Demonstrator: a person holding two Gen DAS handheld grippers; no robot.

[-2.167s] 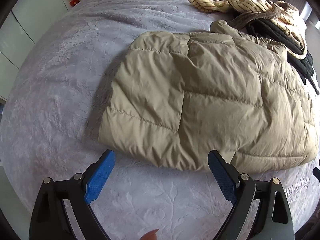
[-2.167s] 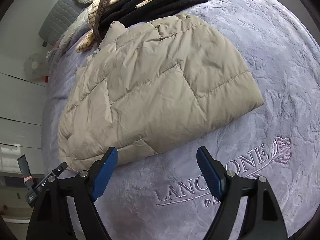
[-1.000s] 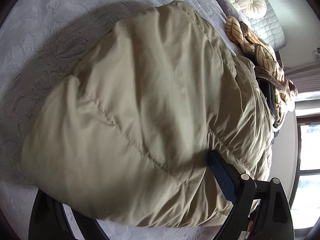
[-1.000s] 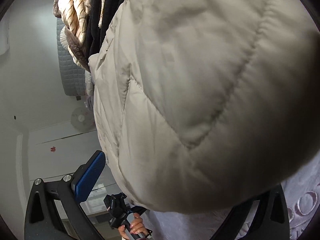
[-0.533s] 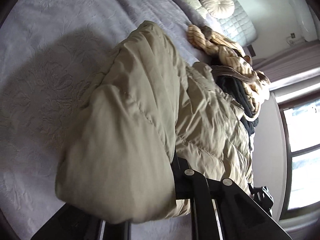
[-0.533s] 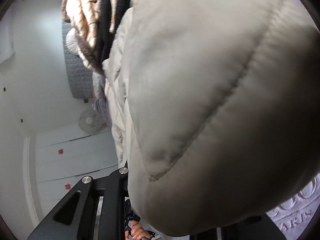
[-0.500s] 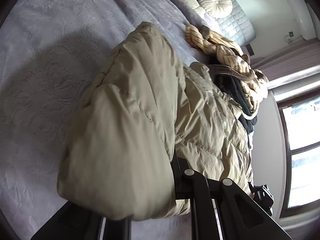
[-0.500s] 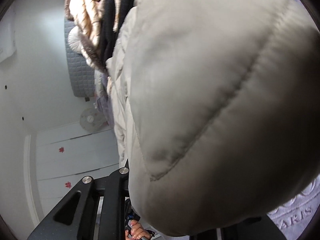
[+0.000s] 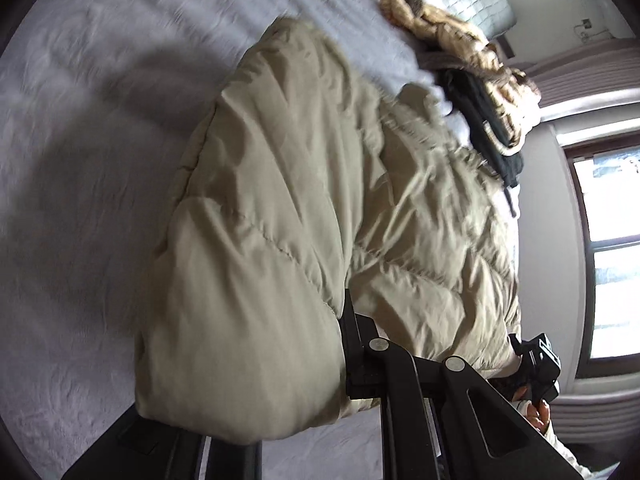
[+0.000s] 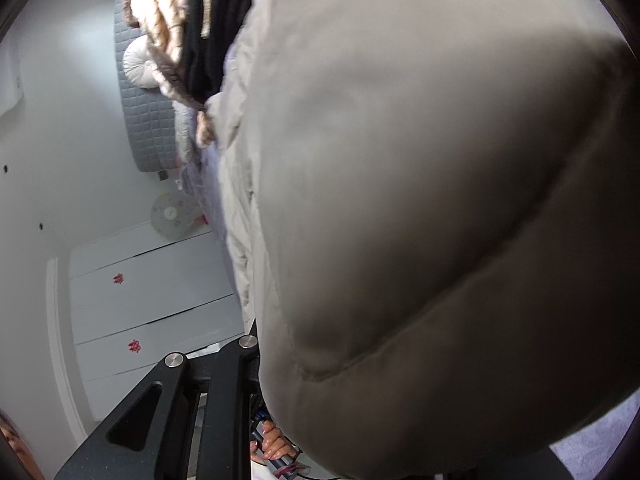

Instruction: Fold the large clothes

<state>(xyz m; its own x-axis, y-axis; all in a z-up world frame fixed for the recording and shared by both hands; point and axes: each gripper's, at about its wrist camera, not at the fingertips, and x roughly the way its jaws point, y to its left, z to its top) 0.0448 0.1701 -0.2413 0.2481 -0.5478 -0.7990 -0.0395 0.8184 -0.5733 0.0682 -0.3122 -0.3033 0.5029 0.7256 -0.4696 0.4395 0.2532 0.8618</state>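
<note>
- Left tongs [image 9: 320, 364] pinching a thick edge of the beige puffer jacket [image 9: 304, 200] – jaws have just been closing on it.
- Right tongs [image 10: 280, 368] also clamped on jacket fabric, which bulges across the right wrist view.
- Jacket partly raised off the lavender bed [image 9: 80, 160], near a pile of striped and black clothes [image 9: 480, 80].

Quilted matt cloth jacket [image 9: 280, 208]; embossed plush bedspread [image 9: 80, 160]

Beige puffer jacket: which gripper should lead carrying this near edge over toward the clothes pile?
Probably left. The left gripper grips the jacket with the bed ahead visible; the right gripper grips too, but fabric fills its view.
</note>
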